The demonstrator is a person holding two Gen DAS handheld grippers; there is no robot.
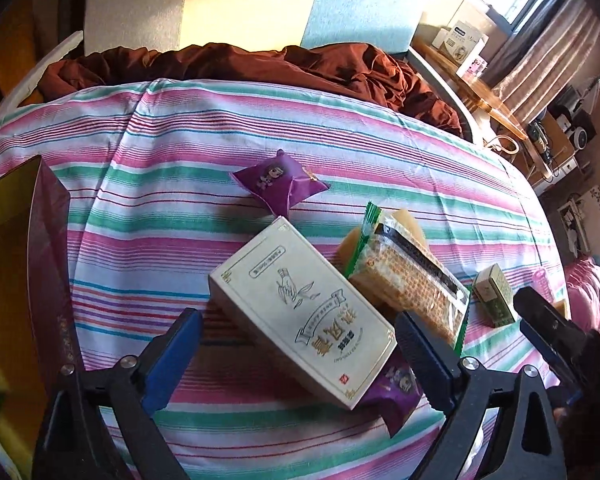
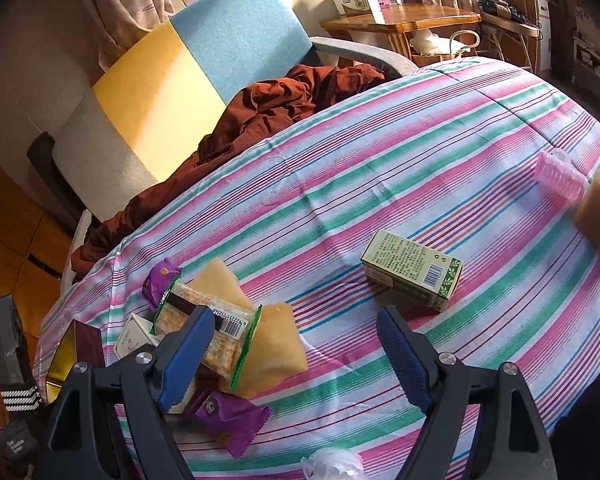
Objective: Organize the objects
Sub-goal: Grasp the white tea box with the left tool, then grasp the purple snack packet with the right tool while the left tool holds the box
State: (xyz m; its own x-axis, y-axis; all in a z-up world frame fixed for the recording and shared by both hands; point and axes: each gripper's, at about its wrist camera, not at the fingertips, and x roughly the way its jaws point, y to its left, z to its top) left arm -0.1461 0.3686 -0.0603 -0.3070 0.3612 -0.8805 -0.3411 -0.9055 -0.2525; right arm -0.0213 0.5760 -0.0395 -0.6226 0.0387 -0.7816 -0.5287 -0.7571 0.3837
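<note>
The striped bedspread [image 1: 180, 184] carries all items; a dark red container [image 1: 40, 264] with a gold interior stands at its left edge and is the probable destination. The cream tea box [image 1: 300, 312] lies tilted between the fingers of the left claw [image 1: 300, 356], which is spread wide and grips nothing. Judged step: grasp this box. Centre the fingers across its narrow faces, since one end rests on a purple snack packet [image 1: 396, 396] and may rock on closing. The cracker pack [image 1: 412, 280] lies just right of the box. The right claw [image 2: 296, 354] is also spread, empty, near the green carton [image 2: 412, 270].
</note>
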